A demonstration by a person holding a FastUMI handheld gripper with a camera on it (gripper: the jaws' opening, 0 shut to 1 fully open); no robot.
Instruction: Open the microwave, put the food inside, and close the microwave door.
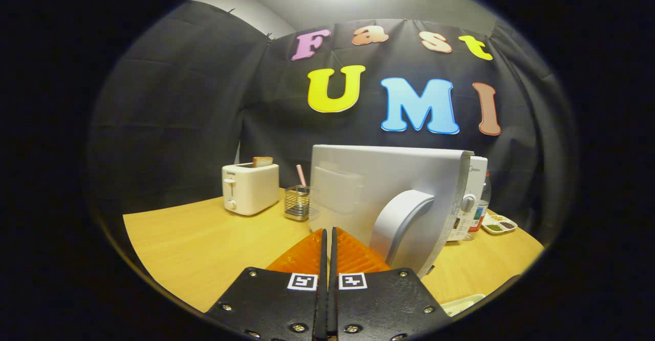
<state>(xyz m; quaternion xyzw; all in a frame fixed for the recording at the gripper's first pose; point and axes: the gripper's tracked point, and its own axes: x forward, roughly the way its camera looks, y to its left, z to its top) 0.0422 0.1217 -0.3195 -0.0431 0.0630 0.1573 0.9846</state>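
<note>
We see the tongs (328, 236) clenched, their two fingers pressed together with nothing between them, tips right up against the microwave door (378, 187). The door is swung open toward us, its curved handle (396, 223) just right of the fingertips. Behind its right edge shows the microwave (468, 203) with its dial panel. On the bench (194, 243), far left, stands a toaster (250, 187) with a slice of toast (262, 161) sticking up from it. Between toaster and door sits a wire holder (297, 203) with a striped straw (301, 175). To the far right, beside the microwave, stand a bottle (482, 203) and a small tray (499, 224) with sections. A pale tray edge (463, 303) shows near us on the right
</note>
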